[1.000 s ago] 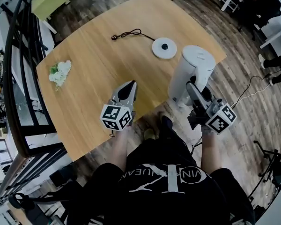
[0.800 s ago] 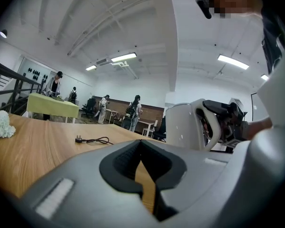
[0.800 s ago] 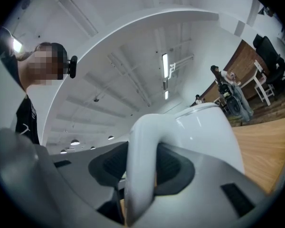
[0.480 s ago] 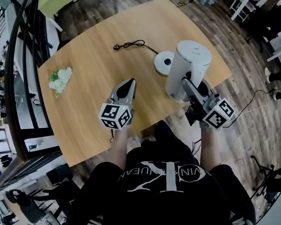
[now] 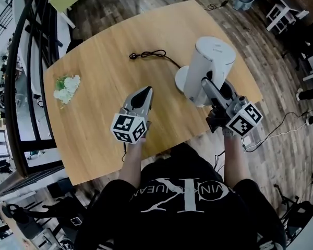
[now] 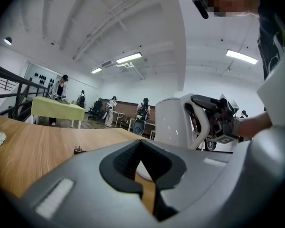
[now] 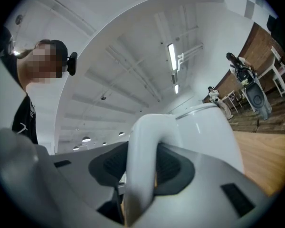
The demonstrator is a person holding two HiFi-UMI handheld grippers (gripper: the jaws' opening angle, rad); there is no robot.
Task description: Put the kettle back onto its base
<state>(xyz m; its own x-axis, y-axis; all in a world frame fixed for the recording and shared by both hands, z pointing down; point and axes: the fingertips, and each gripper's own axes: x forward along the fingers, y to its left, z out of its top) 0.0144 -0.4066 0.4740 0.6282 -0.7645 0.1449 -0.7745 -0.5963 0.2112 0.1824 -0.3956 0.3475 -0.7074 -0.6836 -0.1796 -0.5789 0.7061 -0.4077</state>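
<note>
1. The right gripper (image 5: 207, 86) held the white kettle (image 5: 213, 61) by its handle (image 7: 140, 160), jaws clamped on either side of it.
2. The kettle stood upright, its foot hiding part of the round base (image 5: 180, 80) on the wooden table (image 5: 104, 77); contact between them could not be told.
3. The left gripper (image 5: 144, 92) hovered nearby over the table, jaws together and empty.

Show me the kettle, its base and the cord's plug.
kettle (image 5: 207, 72), head view, on its white side wall.
base (image 5: 180, 80), head view, on the disc's exposed left part.
plug (image 5: 132, 56), head view, on the cord's dark end.
</note>
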